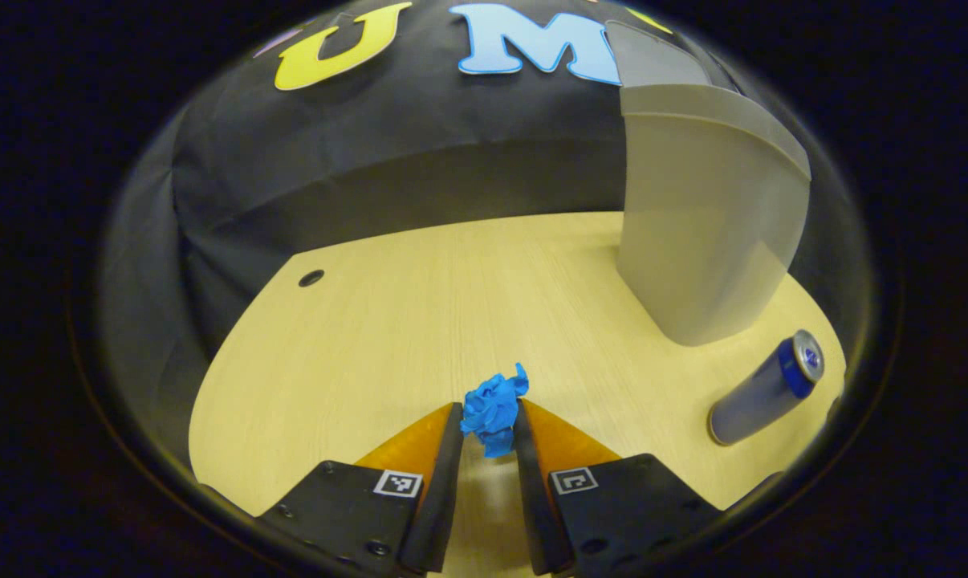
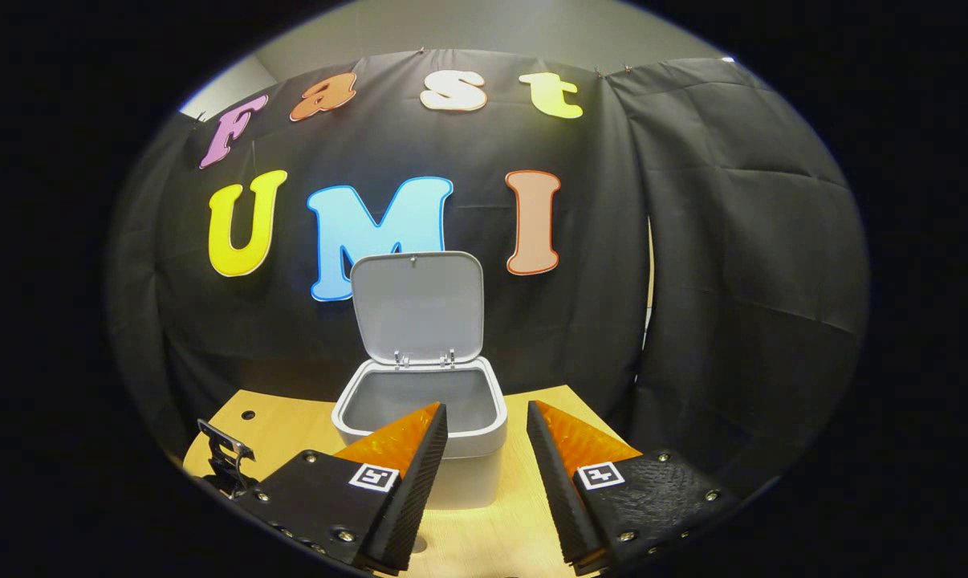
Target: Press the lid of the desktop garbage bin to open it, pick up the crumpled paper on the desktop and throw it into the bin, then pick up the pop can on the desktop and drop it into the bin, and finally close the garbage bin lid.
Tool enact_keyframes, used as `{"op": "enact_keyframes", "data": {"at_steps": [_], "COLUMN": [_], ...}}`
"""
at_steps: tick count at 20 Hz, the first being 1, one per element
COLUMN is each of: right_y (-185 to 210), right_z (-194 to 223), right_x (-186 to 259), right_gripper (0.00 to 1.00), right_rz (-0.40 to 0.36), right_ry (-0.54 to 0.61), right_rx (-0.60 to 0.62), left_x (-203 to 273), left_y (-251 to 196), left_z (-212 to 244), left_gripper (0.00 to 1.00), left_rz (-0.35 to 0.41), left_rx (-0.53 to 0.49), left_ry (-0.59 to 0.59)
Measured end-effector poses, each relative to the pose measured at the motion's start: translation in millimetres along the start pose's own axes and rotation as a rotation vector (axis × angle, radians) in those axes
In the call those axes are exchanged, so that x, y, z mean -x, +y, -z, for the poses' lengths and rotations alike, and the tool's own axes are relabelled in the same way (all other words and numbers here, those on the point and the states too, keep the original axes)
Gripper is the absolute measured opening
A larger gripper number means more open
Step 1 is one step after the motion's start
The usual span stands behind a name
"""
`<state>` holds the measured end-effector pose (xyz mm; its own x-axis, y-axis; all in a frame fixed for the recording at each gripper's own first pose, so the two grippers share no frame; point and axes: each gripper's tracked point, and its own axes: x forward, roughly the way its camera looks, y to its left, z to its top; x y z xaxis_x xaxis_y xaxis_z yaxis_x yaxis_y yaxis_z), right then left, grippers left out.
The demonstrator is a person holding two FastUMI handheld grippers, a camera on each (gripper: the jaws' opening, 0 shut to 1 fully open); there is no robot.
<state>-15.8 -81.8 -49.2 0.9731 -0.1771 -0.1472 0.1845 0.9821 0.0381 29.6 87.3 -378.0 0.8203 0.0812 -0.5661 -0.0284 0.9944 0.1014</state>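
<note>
In the left gripper view, the crumpled paper (image 1: pixel 494 408) is pinched between the fingers of the left tool (image 1: pixel 490 417), low over the tabletop (image 1: pixel 388 321). The pop can (image 1: pixel 765 388) is seen lying at three o'clock, the garbage bin (image 1: pixel 697 233) at one o'clock. In the right gripper view, the right tool (image 2: pixel 486 421) is held wide apart, with the bin's lid (image 2: pixel 416 307) raised at twelve o'clock.
</note>
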Motion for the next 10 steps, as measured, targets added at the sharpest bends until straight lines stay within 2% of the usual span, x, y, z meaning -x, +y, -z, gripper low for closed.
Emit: {"op": "enact_keyframes", "data": {"at_steps": [4, 9, 10], "right_y": [6.2, 4.3, 2.6], "right_z": [6.2, 11.7, 13.1], "right_x": [-2.6, -4.2, -4.4], "right_gripper": [0.66, 0.66, 0.66], "right_rz": [-0.031, -0.049, -0.049], "right_ry": [0.009, 0.012, 0.012], "right_rx": [-0.011, -0.034, -0.034], "left_x": [22.7, 48.4, 53.1], "left_y": [-6.5, -22.9, -28.3], "left_z": [-56.5, -118.5, -129.7], "left_gripper": [0.44, 0.46, 0.44], "left_rz": [0.01, 0.043, 0.054], "left_rx": [-0.041, -0.081, -0.083], "left_ry": [-0.111, -0.215, -0.234]}}
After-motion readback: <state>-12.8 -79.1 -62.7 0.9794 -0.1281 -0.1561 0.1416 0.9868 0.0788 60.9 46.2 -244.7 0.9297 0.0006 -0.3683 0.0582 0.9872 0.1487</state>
